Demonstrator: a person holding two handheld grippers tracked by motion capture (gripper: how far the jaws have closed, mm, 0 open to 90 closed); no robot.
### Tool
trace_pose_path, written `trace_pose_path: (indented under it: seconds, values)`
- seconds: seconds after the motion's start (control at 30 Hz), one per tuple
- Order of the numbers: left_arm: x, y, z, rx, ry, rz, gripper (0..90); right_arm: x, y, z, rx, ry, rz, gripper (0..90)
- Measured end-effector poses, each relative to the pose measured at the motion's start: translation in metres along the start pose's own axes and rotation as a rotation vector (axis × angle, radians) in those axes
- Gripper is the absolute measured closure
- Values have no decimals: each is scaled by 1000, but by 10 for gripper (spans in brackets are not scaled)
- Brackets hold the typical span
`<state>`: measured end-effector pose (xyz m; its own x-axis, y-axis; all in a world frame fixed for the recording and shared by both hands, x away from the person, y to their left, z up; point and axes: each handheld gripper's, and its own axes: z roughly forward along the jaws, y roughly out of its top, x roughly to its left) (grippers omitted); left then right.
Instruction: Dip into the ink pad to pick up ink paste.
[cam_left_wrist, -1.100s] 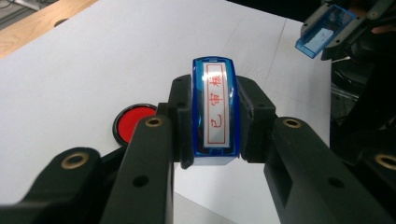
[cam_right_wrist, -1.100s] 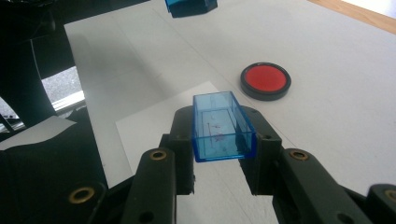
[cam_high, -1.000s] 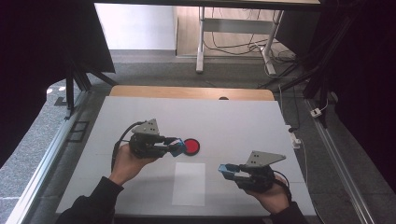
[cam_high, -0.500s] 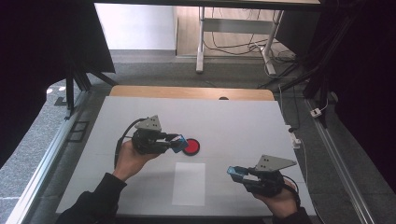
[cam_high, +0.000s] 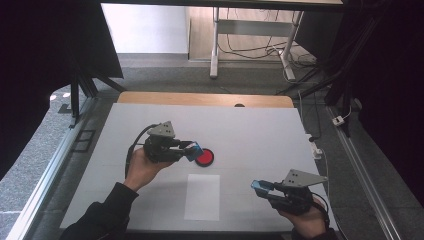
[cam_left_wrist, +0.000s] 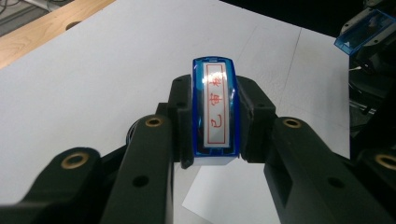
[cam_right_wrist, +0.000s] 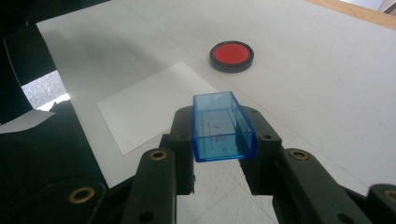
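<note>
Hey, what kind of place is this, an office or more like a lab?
Probably a lab recording station: a white-topped table ringed by dark curtains, cables trailing across the floor behind, and a person working handheld tongs, left and right.

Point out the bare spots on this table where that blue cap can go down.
Bare: the far half of the table beyond the ink pad, and the strip between the paper sheet and right gripper. Crowded: around the left gripper, holding the stamp beside the pad.
</note>
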<state>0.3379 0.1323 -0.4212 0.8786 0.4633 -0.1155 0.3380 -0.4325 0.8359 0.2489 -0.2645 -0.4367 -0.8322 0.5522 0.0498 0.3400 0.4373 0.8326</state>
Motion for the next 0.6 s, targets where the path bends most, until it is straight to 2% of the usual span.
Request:
trace_pose_path:
  seconds: [0.6]
  values:
    - [5, 10, 14, 4, 2, 3, 700, -5, -14, -15, -4, -61, 58, 682]
